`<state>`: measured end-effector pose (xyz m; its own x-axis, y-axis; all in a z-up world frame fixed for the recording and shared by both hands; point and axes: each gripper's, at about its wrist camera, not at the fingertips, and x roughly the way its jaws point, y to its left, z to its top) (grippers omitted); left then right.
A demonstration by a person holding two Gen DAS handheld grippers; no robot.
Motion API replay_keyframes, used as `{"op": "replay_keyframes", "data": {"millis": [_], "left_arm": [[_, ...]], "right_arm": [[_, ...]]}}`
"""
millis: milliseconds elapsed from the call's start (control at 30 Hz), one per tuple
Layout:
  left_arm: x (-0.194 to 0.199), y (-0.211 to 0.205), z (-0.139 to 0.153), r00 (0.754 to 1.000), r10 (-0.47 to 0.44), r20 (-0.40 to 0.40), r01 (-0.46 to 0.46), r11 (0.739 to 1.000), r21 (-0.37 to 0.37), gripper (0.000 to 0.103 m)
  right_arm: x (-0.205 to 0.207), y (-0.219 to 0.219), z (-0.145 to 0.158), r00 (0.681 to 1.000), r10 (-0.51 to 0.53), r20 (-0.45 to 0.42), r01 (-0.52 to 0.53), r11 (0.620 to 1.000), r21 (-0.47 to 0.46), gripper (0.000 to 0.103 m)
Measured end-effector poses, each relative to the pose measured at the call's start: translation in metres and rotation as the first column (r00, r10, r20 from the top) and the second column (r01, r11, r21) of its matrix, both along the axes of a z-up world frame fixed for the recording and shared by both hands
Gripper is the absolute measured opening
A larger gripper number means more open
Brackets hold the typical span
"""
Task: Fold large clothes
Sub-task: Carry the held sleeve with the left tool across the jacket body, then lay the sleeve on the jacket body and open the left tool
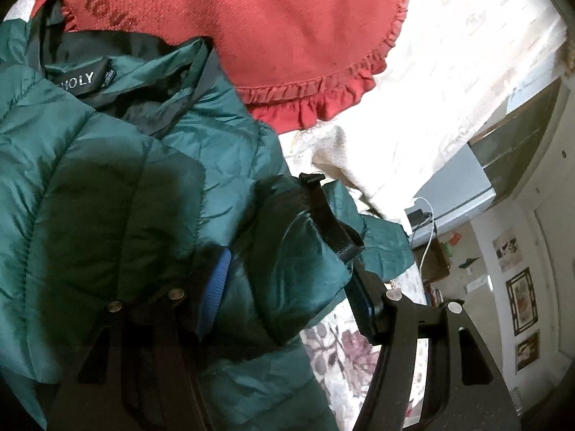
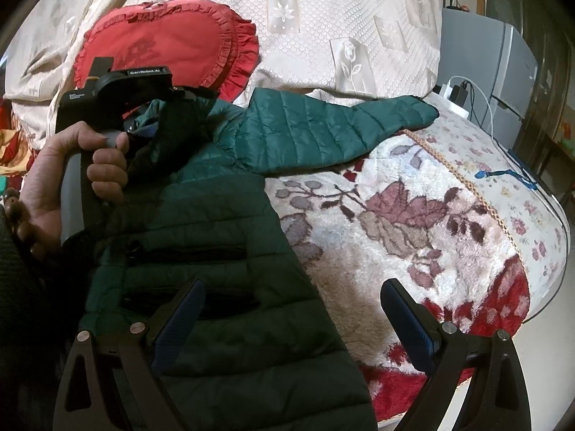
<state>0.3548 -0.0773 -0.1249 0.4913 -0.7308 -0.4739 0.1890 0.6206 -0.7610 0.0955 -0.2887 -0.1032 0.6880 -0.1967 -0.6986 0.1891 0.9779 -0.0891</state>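
Fabric fills the space nearest us: in the left wrist view our left gripper [image 1: 287, 273] stands about half open with a puffy fold of the green quilted jacket [image 1: 107, 165] bulging between its blue pads; we cannot tell whether they press on it. In the right wrist view our right gripper [image 2: 294, 323] hangs wide open and holds nothing, its left finger over the jacket's dark hem, its right finger over the floral blanket [image 2: 413, 215] on the bed. A hand [image 2: 72, 179] grips the left gripper's handle at the jacket's collar. The jacket lies spread on the blanket, one sleeve [image 2: 323, 129] stretched out flat toward the bed's far corner. Just beyond the collar rests a red heart-shaped cushion [image 2: 172, 46] with a frilled edge, leaning against cream patterned bedding [image 2: 323, 18]. Farther off stands a grey cabinet [image 2: 485, 57] with white cables.
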Motion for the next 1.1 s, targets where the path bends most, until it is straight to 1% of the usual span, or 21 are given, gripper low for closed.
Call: {"op": "replay_keyframes", "data": {"millis": [100,167,233,333,433,500,533,567,667,733,767,833,933,1000,1100], "left_arm": [[-0.002,-0.002,-0.003,1.000,0.009,-0.018,-0.009,1.000,0.006,0.064],[-0.003,-0.005,-0.002,1.000,0.007,-0.027,-0.007,1.000,-0.010,0.072],[-0.005,-0.007,0.000,1.000,-0.003,-0.015,0.003,1.000,-0.028,0.075],[-0.006,-0.008,0.003,1.000,-0.014,-0.002,0.014,0.999,-0.036,0.076],[-0.005,-0.002,0.003,1.000,0.008,0.000,-0.008,0.999,-0.036,0.076],[-0.004,-0.001,0.004,1.000,0.000,0.010,0.000,1.000,-0.005,0.074],[-0.005,-0.002,0.003,1.000,-0.007,0.013,0.007,1.000,0.023,0.064],[-0.004,-0.006,0.003,1.000,-0.017,0.009,0.017,0.997,0.069,0.054],[-0.002,-0.024,-0.007,0.998,-0.059,-0.018,0.061,0.976,0.208,0.053],[-0.001,-0.036,-0.015,0.995,-0.099,-0.030,0.103,0.955,0.279,0.053],[-0.001,-0.040,-0.016,0.994,-0.105,-0.025,0.108,0.945,0.309,0.053],[-0.001,-0.041,-0.014,0.993,-0.114,-0.026,0.116,0.940,0.322,0.053],[0.000,-0.029,-0.006,0.994,-0.102,-0.039,0.109,0.952,0.288,0.053],[-0.005,-0.014,0.004,0.997,-0.077,-0.023,0.080,0.958,0.276,0.053],[-0.017,0.026,0.028,1.000,-0.012,0.029,0.004,0.961,0.278,0.053]], "right_arm": [[0.000,0.000,0.000,1.000,0.002,-0.001,-0.002,1.000,-0.005,0.097],[0.000,0.000,0.000,1.000,0.002,-0.001,-0.002,1.000,-0.005,0.097],[0.000,0.000,0.000,1.000,0.002,-0.002,-0.002,1.000,-0.006,0.097],[-0.001,0.000,0.000,1.000,0.002,0.000,-0.002,1.000,-0.010,0.097],[-0.001,0.000,0.000,1.000,0.003,-0.001,-0.003,1.000,-0.015,0.097],[-0.001,0.001,0.000,1.000,0.004,-0.001,-0.004,1.000,-0.015,0.097],[-0.001,0.001,0.000,1.000,0.003,-0.001,-0.003,1.000,-0.017,0.097],[-0.001,0.001,0.000,1.000,0.003,0.000,-0.003,1.000,-0.017,0.097],[0.000,0.002,-0.001,1.000,0.005,-0.002,-0.005,1.000,-0.022,0.097],[0.000,0.002,-0.001,1.000,0.005,-0.003,-0.006,1.000,-0.025,0.097],[0.000,0.003,-0.001,1.000,0.006,-0.004,-0.006,1.000,-0.027,0.097],[0.001,0.003,-0.001,1.000,0.004,-0.004,-0.004,0.999,-0.033,0.097],[0.002,0.003,-0.002,1.000,0.000,-0.010,-0.001,0.999,-0.041,0.097],[0.003,0.004,-0.002,1.000,0.000,-0.012,0.000,0.999,-0.044,0.097],[0.005,0.006,-0.003,1.000,-0.002,-0.017,0.001,0.998,-0.059,0.097]]}}
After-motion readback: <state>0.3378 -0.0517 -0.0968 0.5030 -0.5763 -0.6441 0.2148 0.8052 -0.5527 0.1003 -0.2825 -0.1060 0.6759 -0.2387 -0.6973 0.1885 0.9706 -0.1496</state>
